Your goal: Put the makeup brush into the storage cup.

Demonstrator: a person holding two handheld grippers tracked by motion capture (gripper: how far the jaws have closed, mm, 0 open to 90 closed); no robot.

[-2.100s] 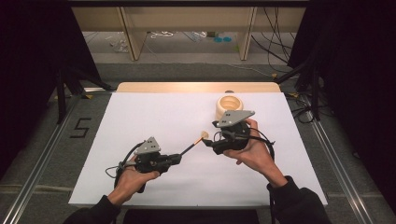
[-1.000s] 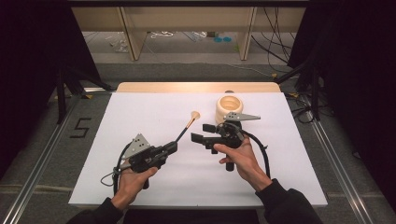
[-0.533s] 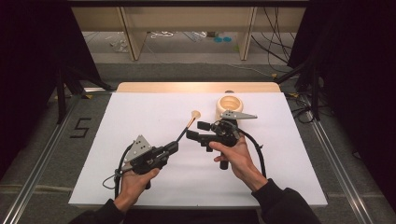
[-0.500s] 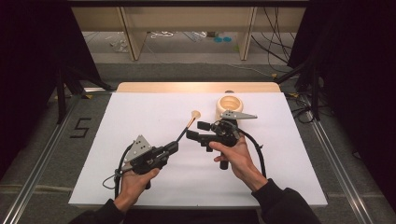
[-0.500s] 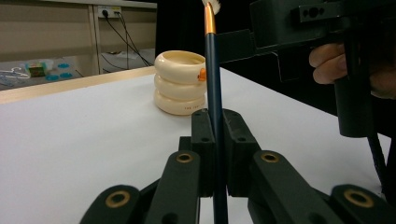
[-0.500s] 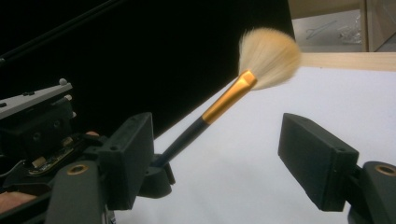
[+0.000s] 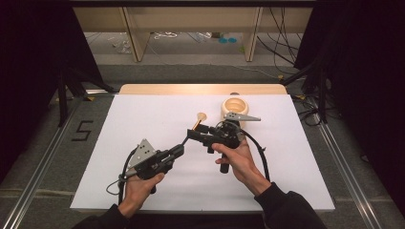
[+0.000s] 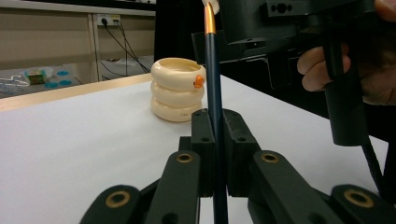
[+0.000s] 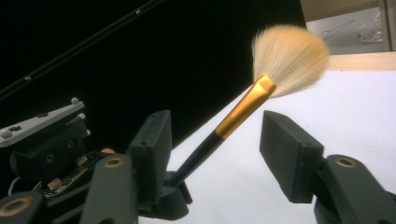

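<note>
A make-up brush with a dark blue handle (image 8: 215,93), gold ferrule (image 9: 245,107) and pale bristles (image 7: 201,116) is held up at a slant over the white table sheet (image 7: 143,119). My left gripper (image 7: 179,149) is shut on the lower handle, and in the left gripper view its jaws (image 8: 215,135) clamp the handle upright. My right gripper (image 7: 193,134) points left at the brush. In the right gripper view it (image 9: 217,135) stands open, with the ferrule and handle between its fingers, apart from both pads.
A cream cup (image 7: 235,107) made of stacked rings stands at the back right of the sheet, just beyond my right gripper; an orange dot marks its side (image 8: 199,81). A wooden strip (image 7: 200,88) borders the far edge. Dark curtains flank the table.
The left gripper has tilted the brush up, with its bristles now farther back. The right gripper has swung to point left and moved in around the brush.
</note>
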